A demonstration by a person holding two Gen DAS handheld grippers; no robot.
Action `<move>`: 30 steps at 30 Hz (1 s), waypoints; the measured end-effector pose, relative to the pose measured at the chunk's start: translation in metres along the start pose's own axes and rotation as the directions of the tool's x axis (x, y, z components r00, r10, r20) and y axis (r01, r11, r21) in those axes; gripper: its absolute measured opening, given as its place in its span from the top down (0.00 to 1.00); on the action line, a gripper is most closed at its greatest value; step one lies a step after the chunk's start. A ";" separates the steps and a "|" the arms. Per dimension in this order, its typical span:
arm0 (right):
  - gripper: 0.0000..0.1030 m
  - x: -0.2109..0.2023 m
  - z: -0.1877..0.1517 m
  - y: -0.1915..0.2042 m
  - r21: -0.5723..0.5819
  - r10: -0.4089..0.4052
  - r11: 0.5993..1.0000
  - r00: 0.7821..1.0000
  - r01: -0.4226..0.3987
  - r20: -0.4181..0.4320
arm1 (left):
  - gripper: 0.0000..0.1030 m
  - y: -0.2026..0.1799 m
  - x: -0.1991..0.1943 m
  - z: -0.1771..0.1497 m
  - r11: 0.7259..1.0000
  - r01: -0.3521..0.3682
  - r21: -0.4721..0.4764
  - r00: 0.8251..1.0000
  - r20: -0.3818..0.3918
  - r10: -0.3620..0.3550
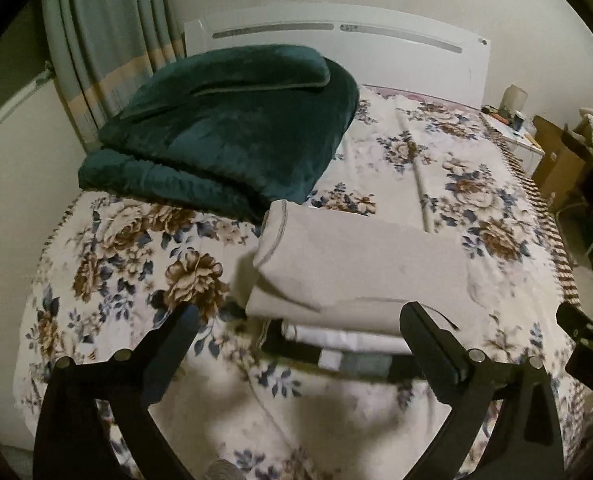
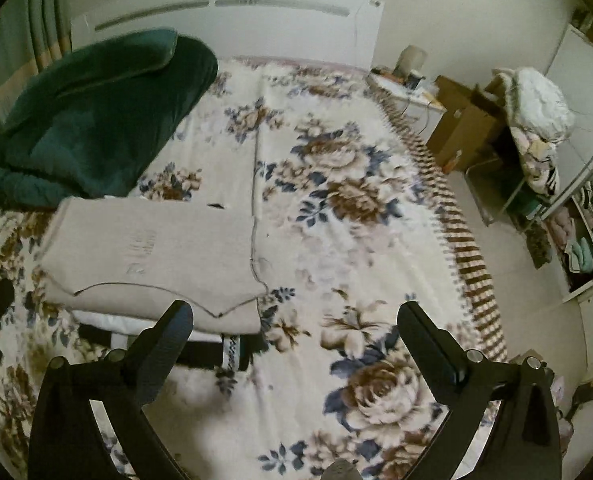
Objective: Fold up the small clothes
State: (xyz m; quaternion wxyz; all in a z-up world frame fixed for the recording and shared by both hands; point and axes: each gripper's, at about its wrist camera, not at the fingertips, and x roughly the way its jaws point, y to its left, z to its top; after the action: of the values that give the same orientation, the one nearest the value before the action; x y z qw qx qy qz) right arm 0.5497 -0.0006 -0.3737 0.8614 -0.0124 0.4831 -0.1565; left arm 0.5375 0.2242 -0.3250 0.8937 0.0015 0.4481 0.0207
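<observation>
A folded beige garment (image 1: 360,268) tops a small stack of folded clothes (image 2: 168,322) on the floral bed (image 2: 356,208), just in front of a dark green blanket (image 1: 224,136). Both the left hand-held gripper (image 1: 300,320) and the right hand-held gripper (image 2: 296,316) hover before the garment, fingers spread apart, holding nothing.

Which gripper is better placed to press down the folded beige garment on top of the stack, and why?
Left. The left gripper is open with the beige garment centred between its fingers. The right gripper is open too, but the garment lies off by its left finger, over bare bedspread.
</observation>
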 end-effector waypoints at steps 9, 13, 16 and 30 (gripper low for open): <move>0.00 -0.140 -0.034 -0.044 0.040 0.024 0.999 0.995 -0.028 0.097 | 0.00 -0.006 -0.131 -0.017 1.000 0.016 -0.007 0.996 0.088 -0.015; 0.00 -0.205 -0.052 -0.062 0.033 0.037 0.999 0.988 -0.043 0.149 | 0.00 -0.010 -0.193 -0.026 1.000 0.009 0.000 0.989 0.145 -0.009; 0.00 -0.258 -0.069 -0.077 0.026 0.055 0.998 0.980 -0.061 0.193 | 0.00 -0.012 -0.235 -0.033 1.000 0.007 -0.003 0.984 0.175 -0.006; 0.00 -0.419 -0.133 -0.141 0.021 0.110 0.992 0.943 -0.123 0.315 | 0.00 -0.024 -0.358 -0.081 1.000 0.018 -0.012 0.976 0.218 -0.015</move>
State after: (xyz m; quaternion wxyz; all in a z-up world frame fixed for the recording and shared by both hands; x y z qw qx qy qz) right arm 0.1989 0.0003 -0.0732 0.9348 0.0086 0.3372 -0.1110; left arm 0.2601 0.1855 -0.0871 0.9376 -0.0062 0.3473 0.0162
